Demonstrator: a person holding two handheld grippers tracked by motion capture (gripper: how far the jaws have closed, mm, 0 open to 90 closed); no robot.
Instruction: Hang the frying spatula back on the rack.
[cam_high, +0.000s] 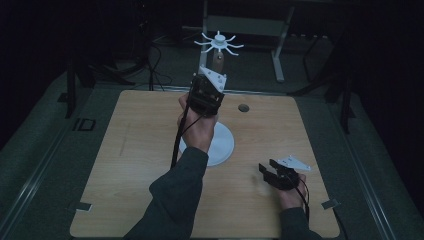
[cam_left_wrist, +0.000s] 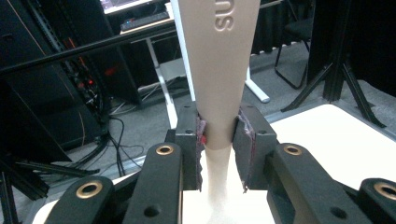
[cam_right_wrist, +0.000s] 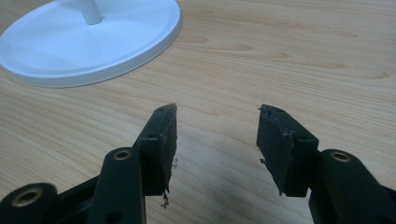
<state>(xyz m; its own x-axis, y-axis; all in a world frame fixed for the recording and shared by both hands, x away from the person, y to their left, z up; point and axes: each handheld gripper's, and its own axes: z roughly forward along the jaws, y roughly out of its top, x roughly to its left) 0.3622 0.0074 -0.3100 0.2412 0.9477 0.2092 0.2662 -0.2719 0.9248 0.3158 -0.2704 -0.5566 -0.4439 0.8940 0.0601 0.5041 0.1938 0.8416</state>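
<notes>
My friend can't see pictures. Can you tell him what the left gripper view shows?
The left tool is shut on a white stand's pole, one black pad pressing each side of it. Behind it are a dark room, cables on a grey floor and a corner of the pale table.

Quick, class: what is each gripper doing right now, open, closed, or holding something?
Left gripper: jaws closed on the white stand's post.
Right gripper: jaws open, nothing between them, low over the wooden table.
</notes>
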